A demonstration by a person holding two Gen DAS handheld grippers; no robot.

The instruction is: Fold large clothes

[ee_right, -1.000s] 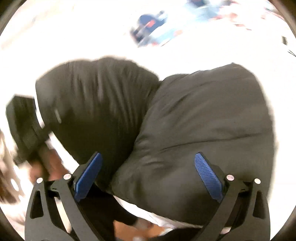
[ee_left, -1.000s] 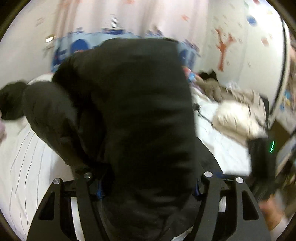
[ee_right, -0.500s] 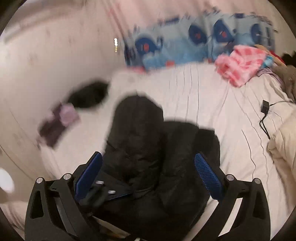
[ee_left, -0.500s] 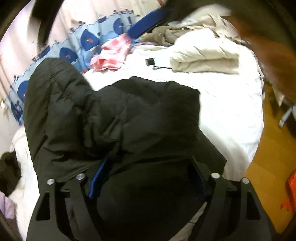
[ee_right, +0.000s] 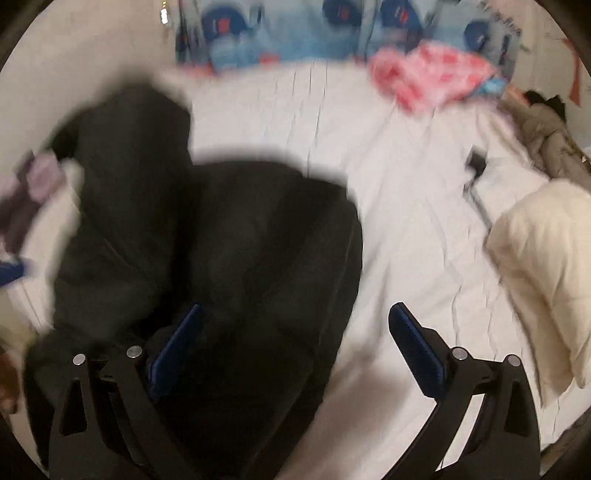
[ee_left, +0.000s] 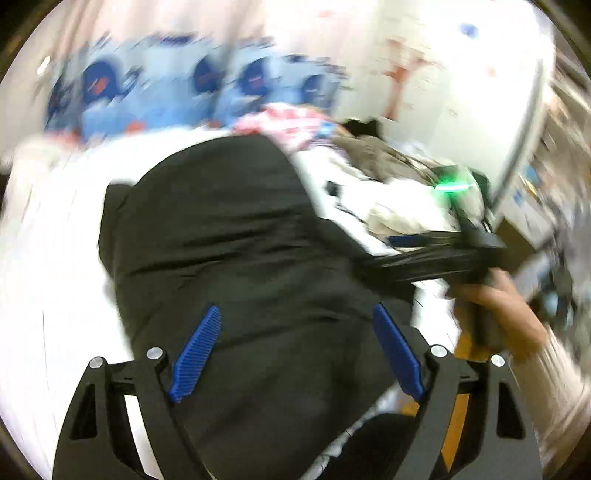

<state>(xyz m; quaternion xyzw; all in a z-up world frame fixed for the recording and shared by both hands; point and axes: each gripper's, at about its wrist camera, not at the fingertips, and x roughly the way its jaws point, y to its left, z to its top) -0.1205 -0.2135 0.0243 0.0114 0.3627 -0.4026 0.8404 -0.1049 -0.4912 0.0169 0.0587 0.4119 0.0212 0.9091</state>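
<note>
A black puffy jacket [ee_left: 236,236] lies bunched on the white bed [ee_left: 44,280]. It also shows in the right wrist view [ee_right: 229,251], folded over on itself. My left gripper [ee_left: 295,350] is open above the jacket's near part, holding nothing. My right gripper [ee_right: 295,350] is open over the jacket's right edge and the sheet [ee_right: 399,206], holding nothing. The right gripper also shows in the left wrist view [ee_left: 436,254], held by a hand at the jacket's right side. Both views are motion-blurred.
A cream folded duvet [ee_right: 546,266] lies at the bed's right. A pink checked cloth [ee_right: 428,77] and a blue patterned bumper [ee_right: 295,33] are at the far edge. A charger with cable [ee_right: 476,166], a grey garment [ee_right: 550,144] and purple cloth [ee_right: 33,192] lie about.
The left gripper, shut on the jacket before, now stands open over it. The jacket has come down from hanging onto the bed. Both cameras swung about.
</note>
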